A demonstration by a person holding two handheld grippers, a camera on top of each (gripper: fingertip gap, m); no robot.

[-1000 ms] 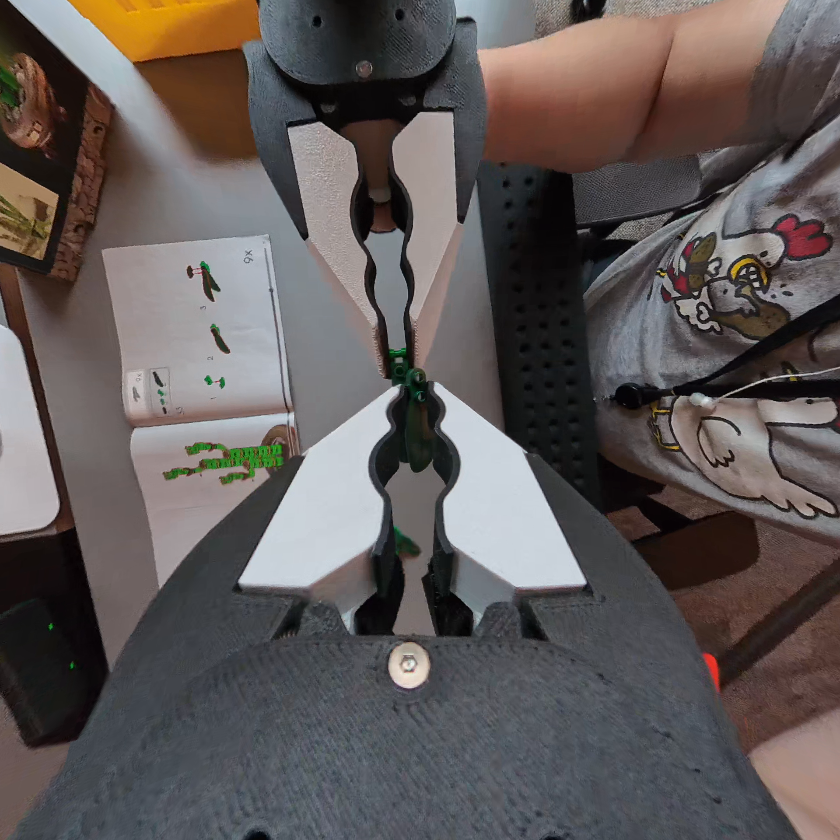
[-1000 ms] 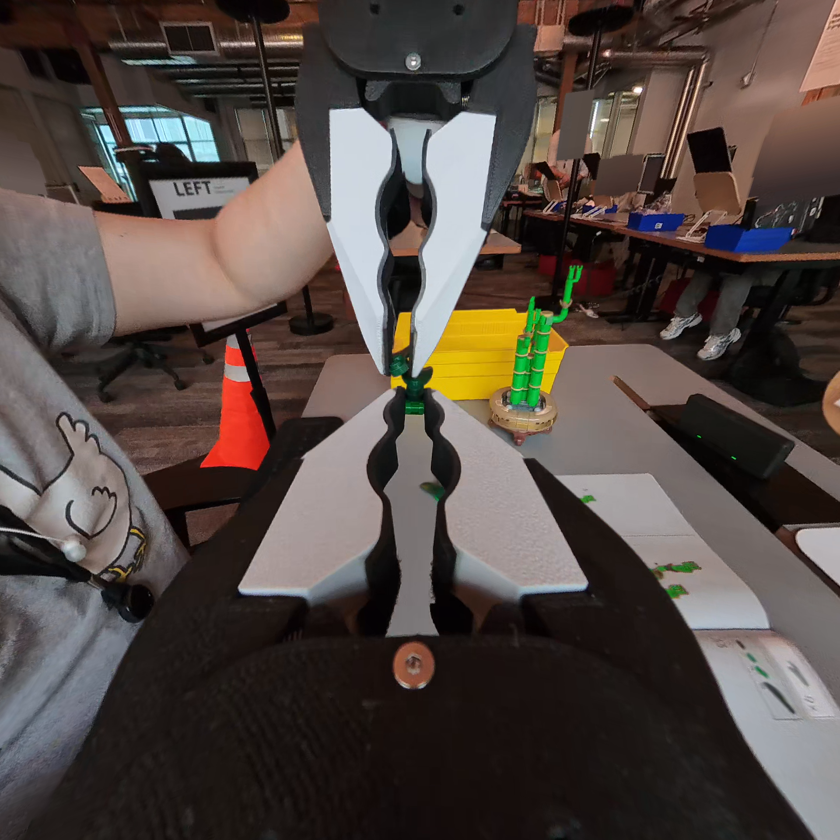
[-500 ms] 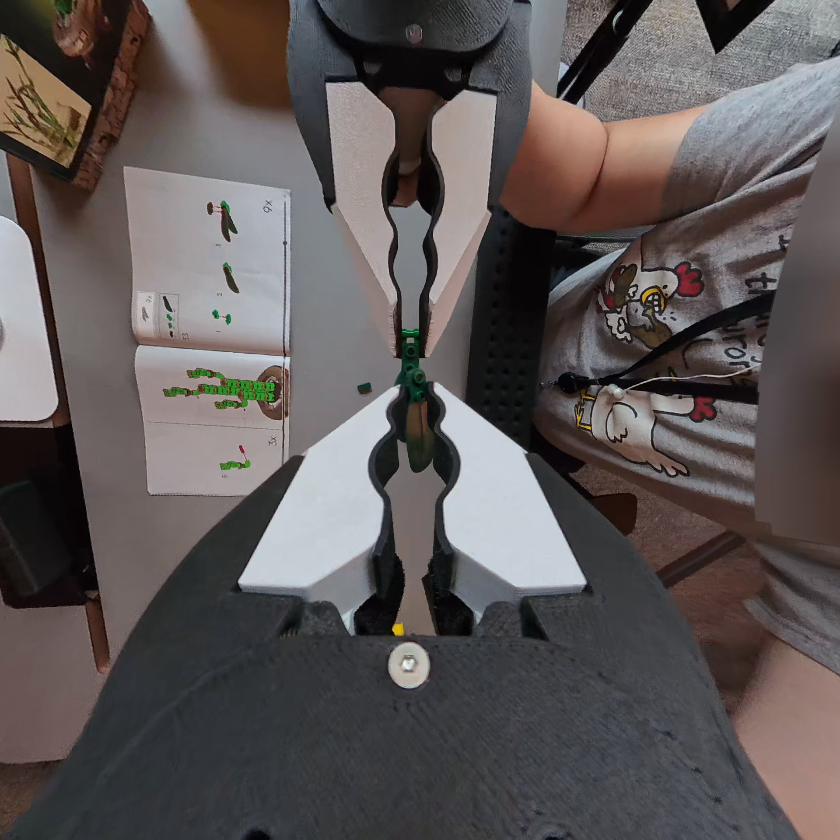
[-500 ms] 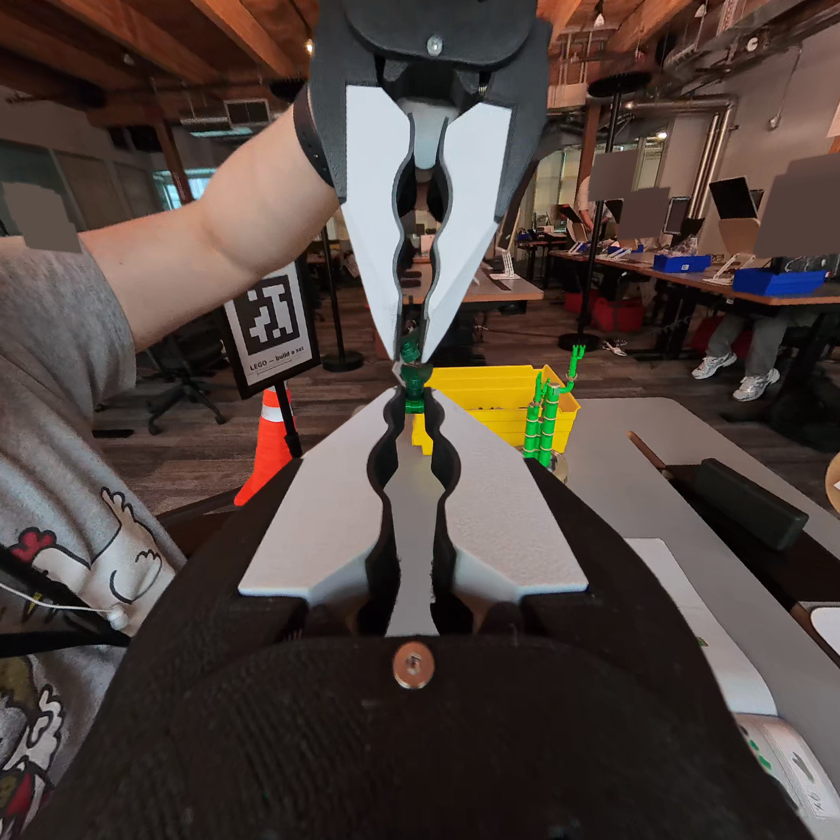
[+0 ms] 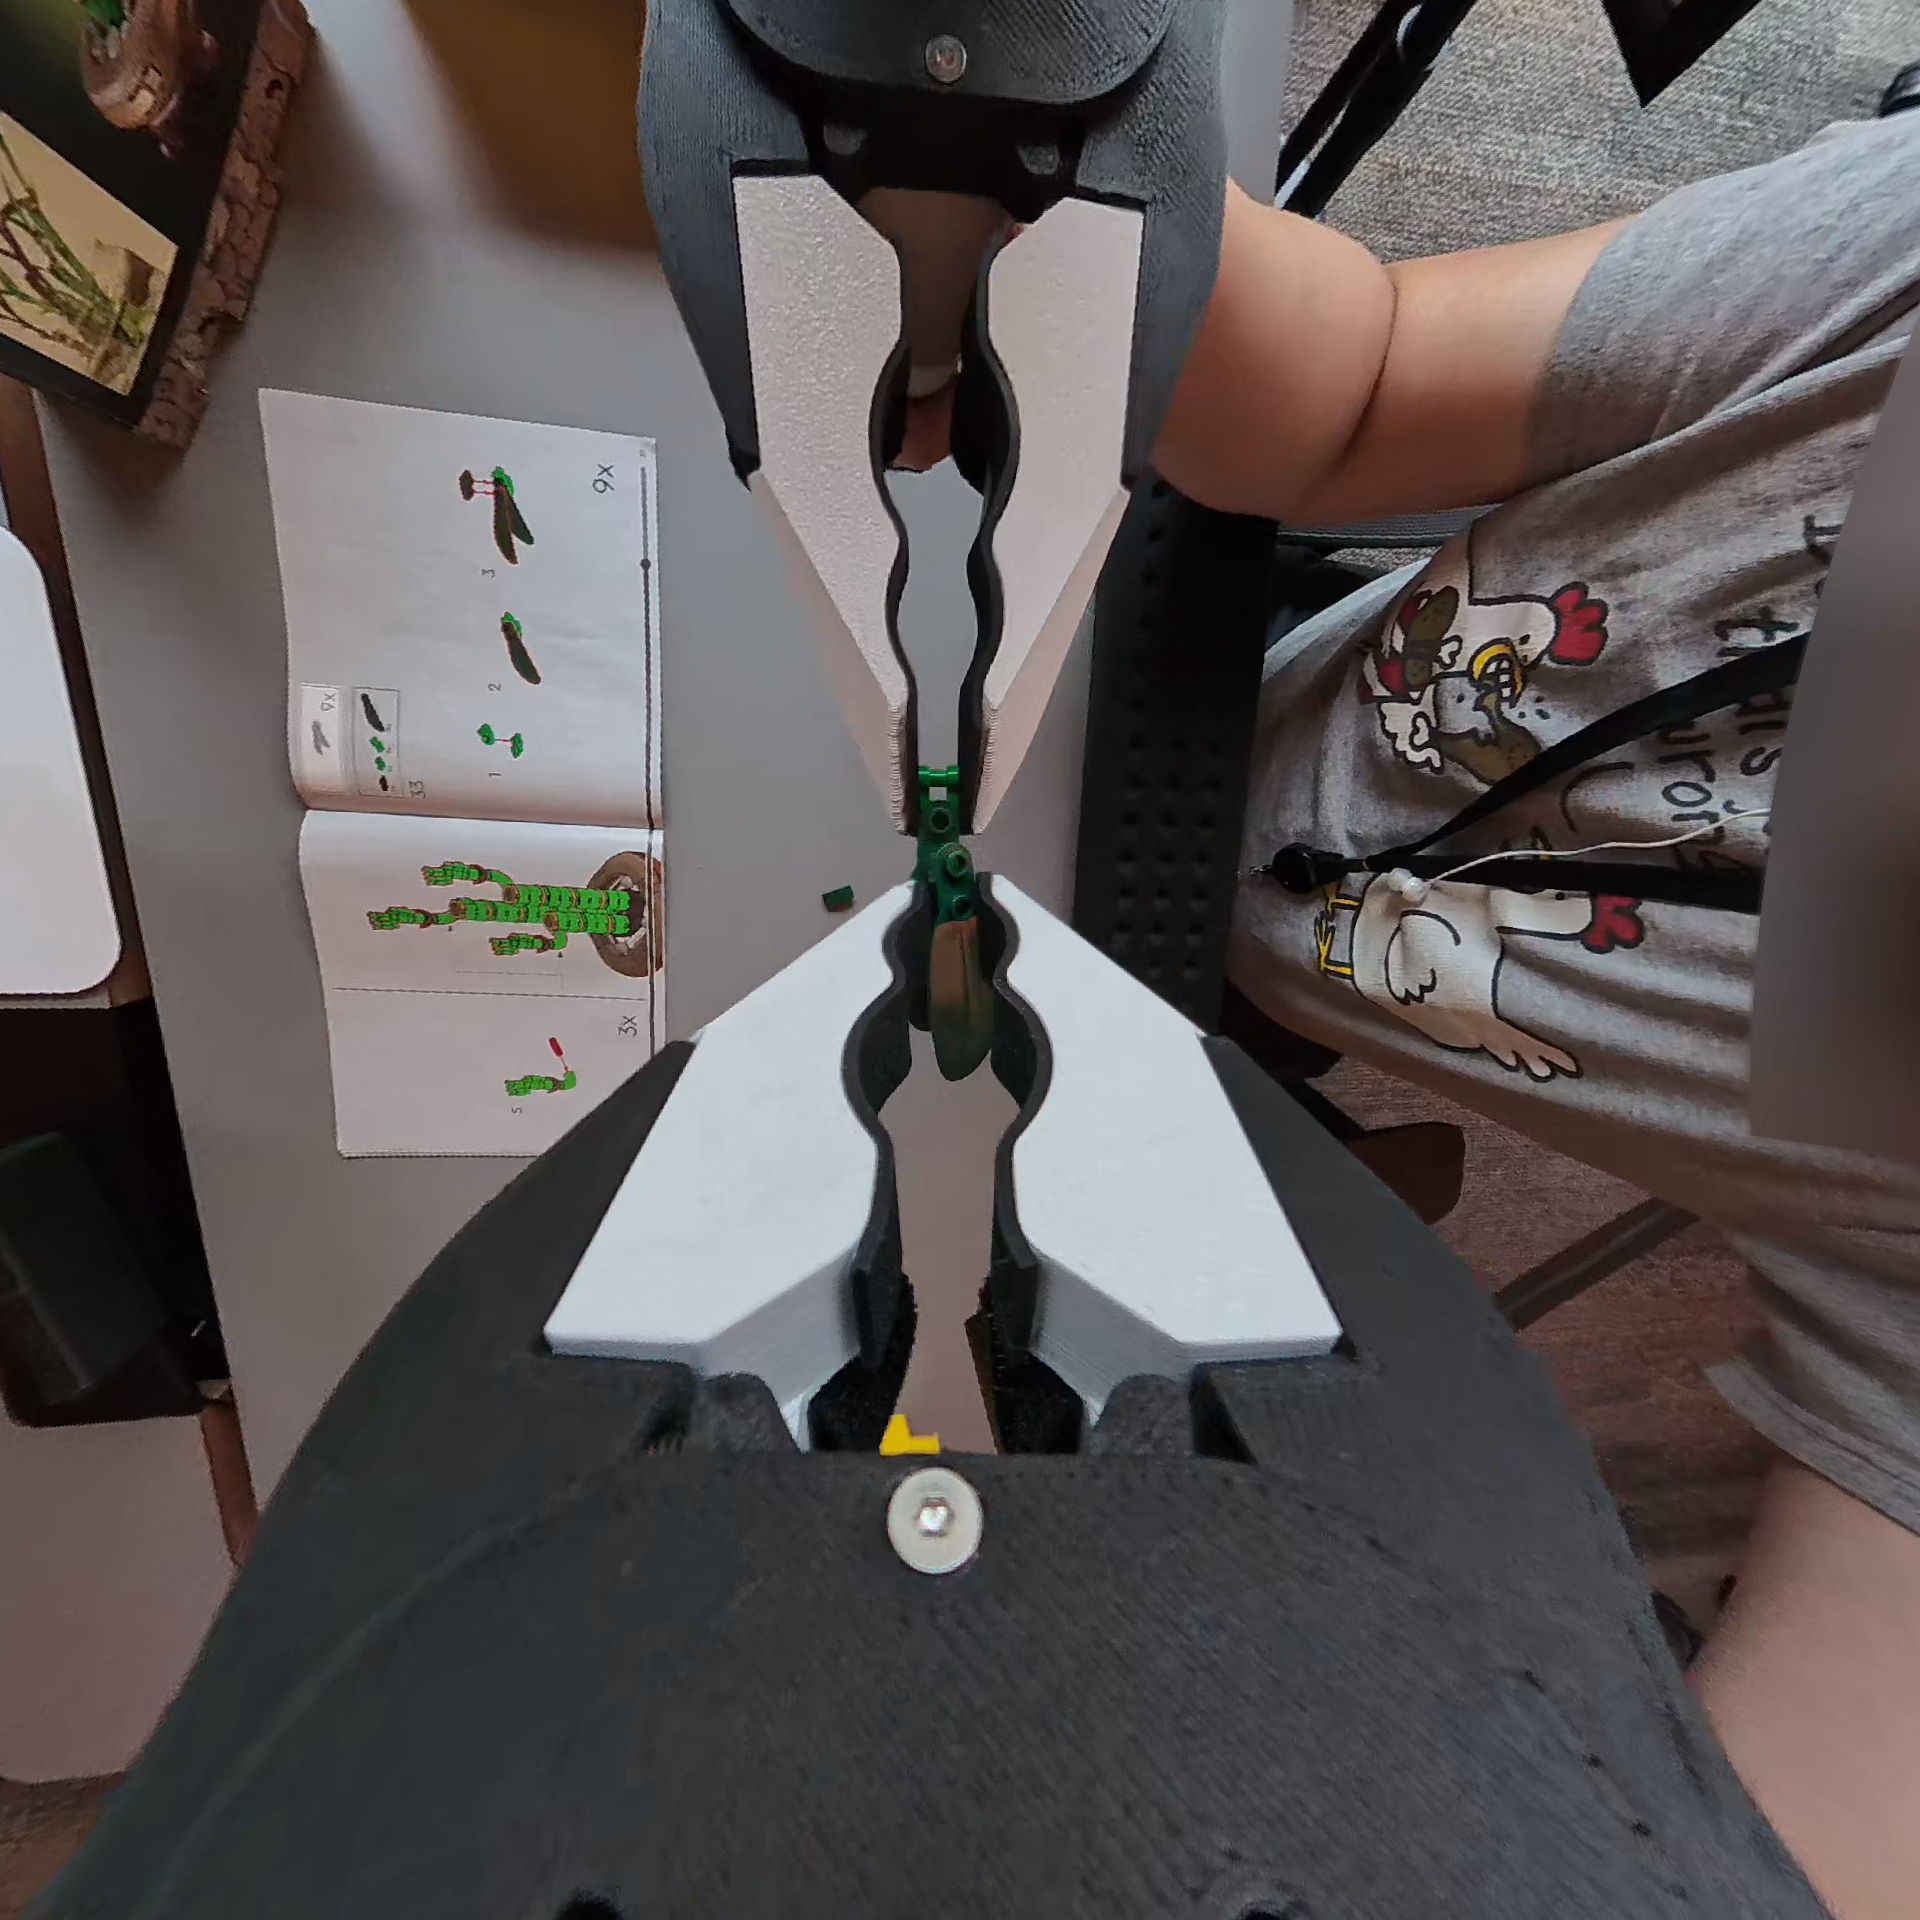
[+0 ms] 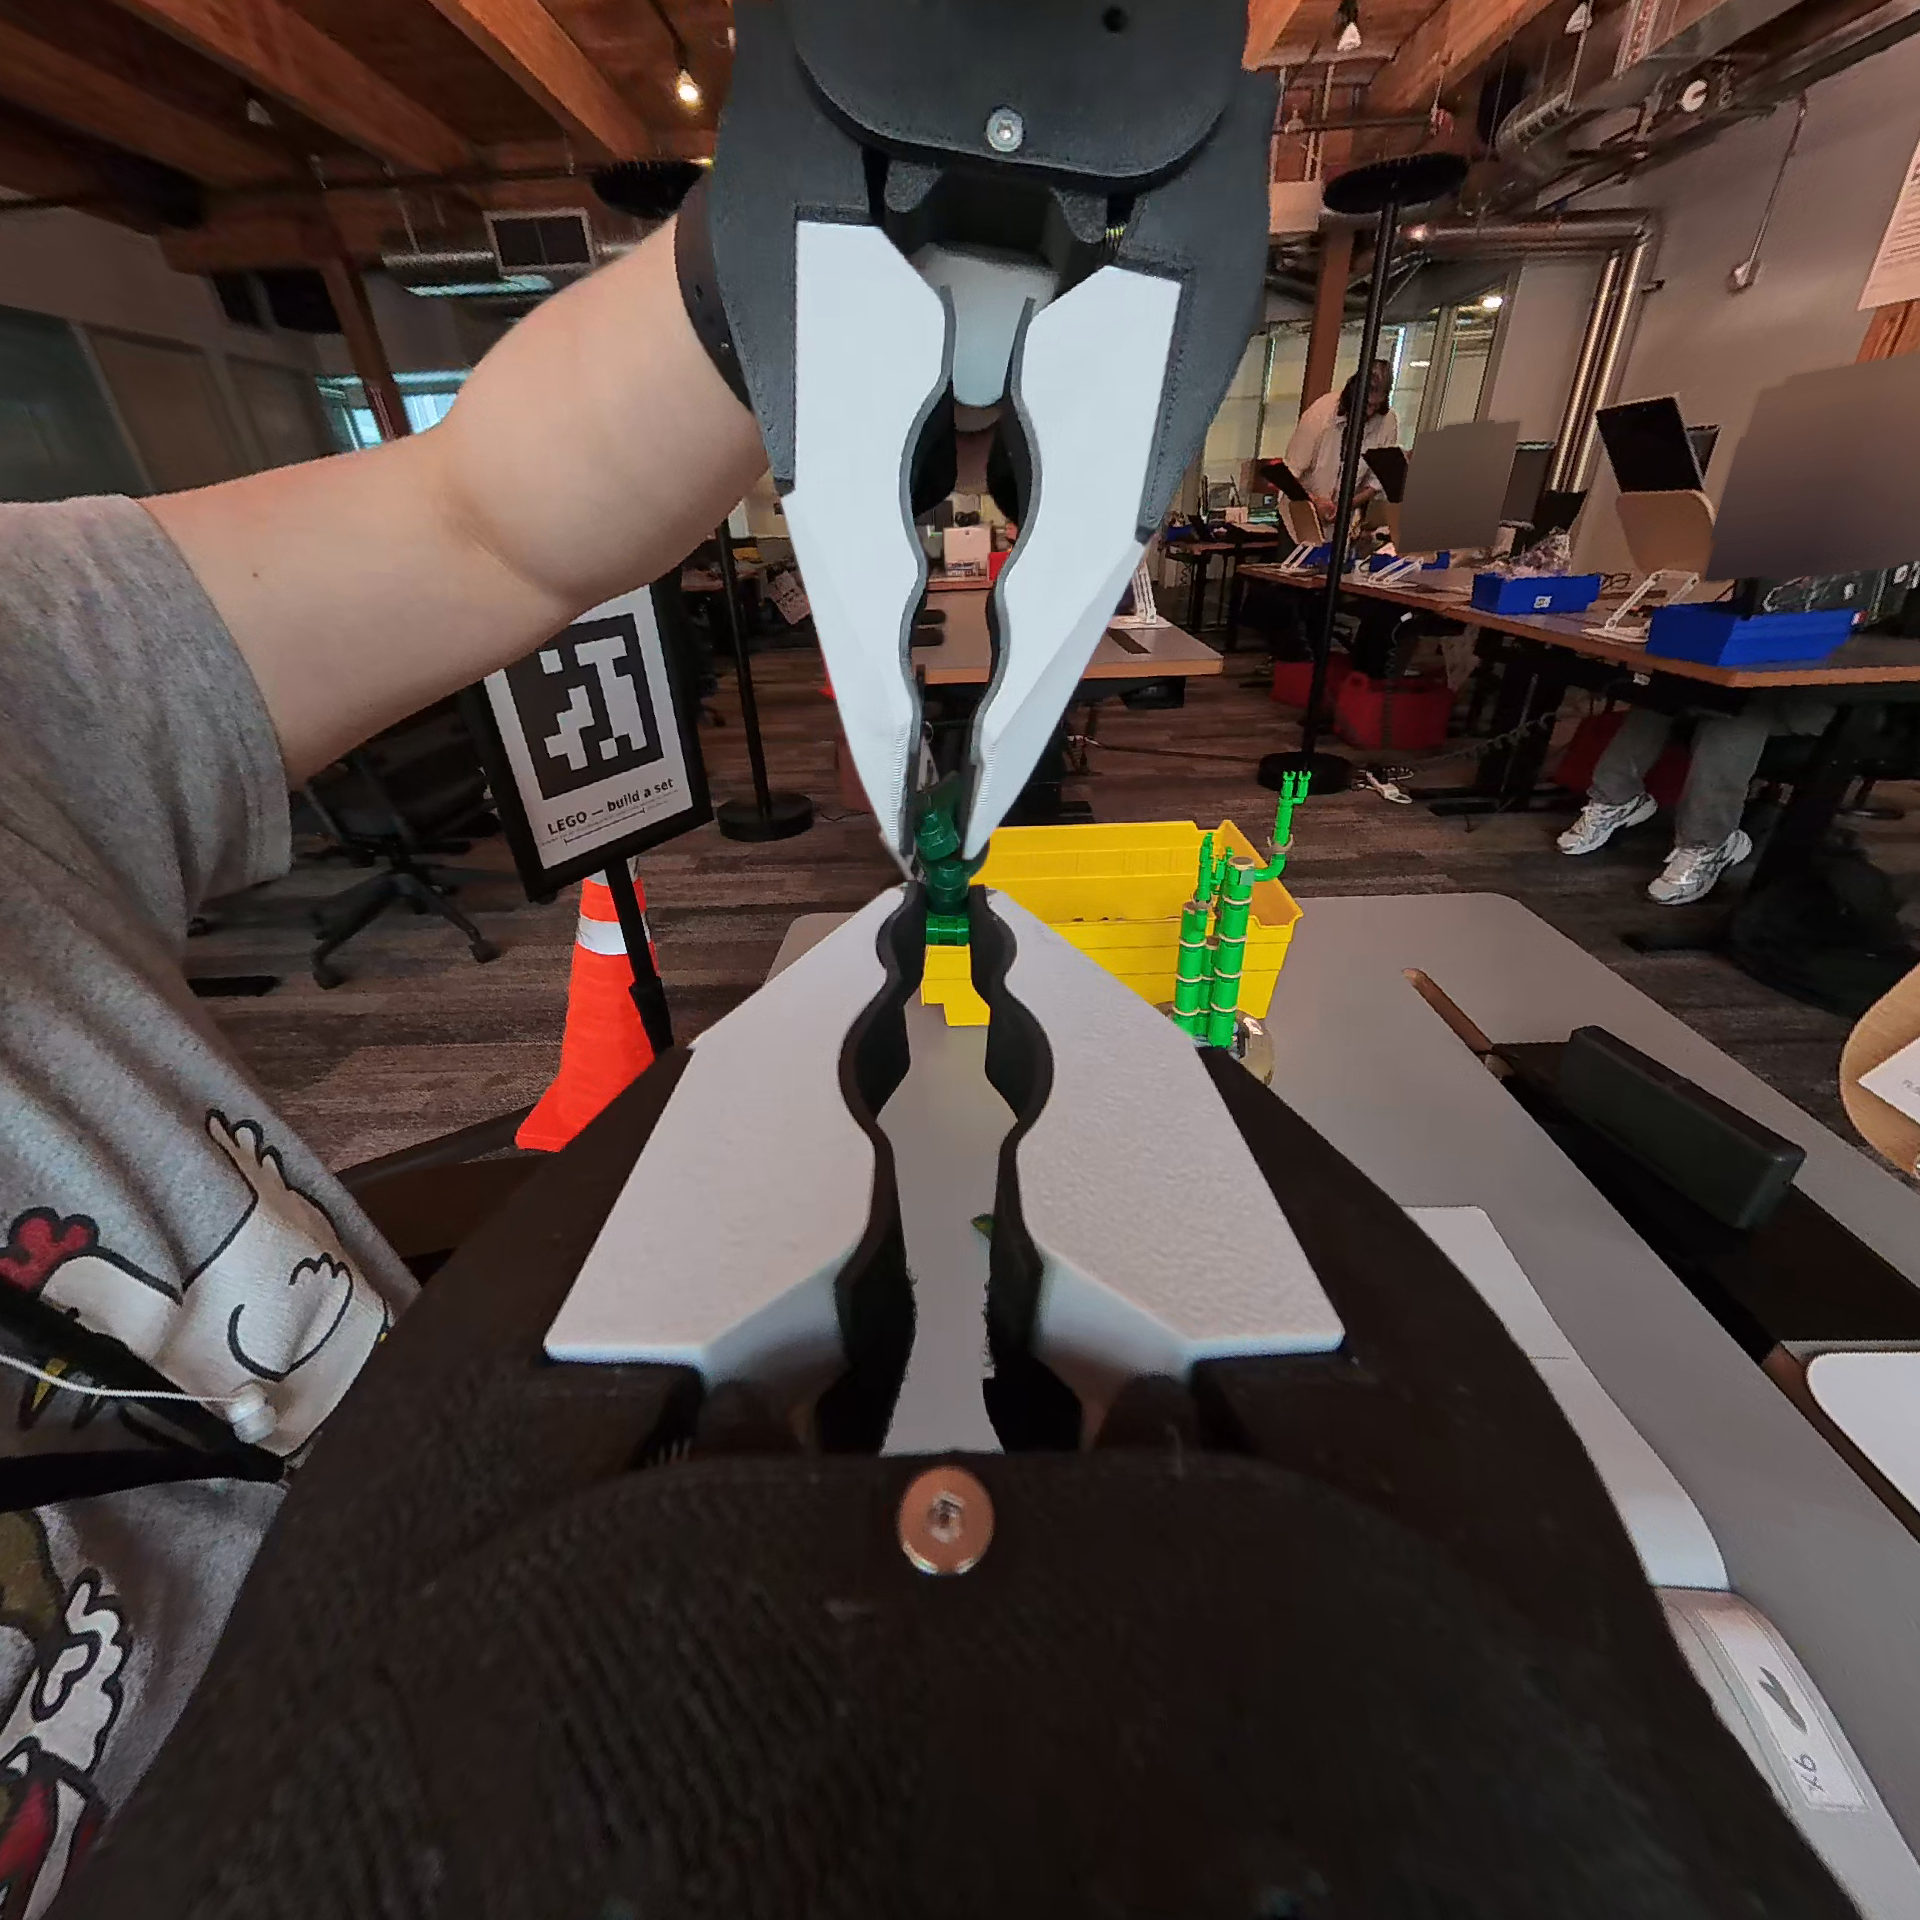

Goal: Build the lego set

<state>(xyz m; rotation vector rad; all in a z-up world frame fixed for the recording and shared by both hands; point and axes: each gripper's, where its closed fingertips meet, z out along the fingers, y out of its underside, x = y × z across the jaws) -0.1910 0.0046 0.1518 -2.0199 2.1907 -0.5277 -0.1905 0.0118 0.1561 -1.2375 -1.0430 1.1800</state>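
Two claws (image 5: pixel 940 894) (image 6: pixel 943 899), one green leaf assembly (image 5: pixel 951 935)

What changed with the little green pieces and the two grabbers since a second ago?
Both grippers rose: in the right wrist view the bamboo model and yellow bin sit lower now. The instruction booklet slid toward the middle of the left wrist view. Nothing was let go. The left gripper still pinches the leaf piece, and the right gripper still pinches the small green piece, tips meeting.
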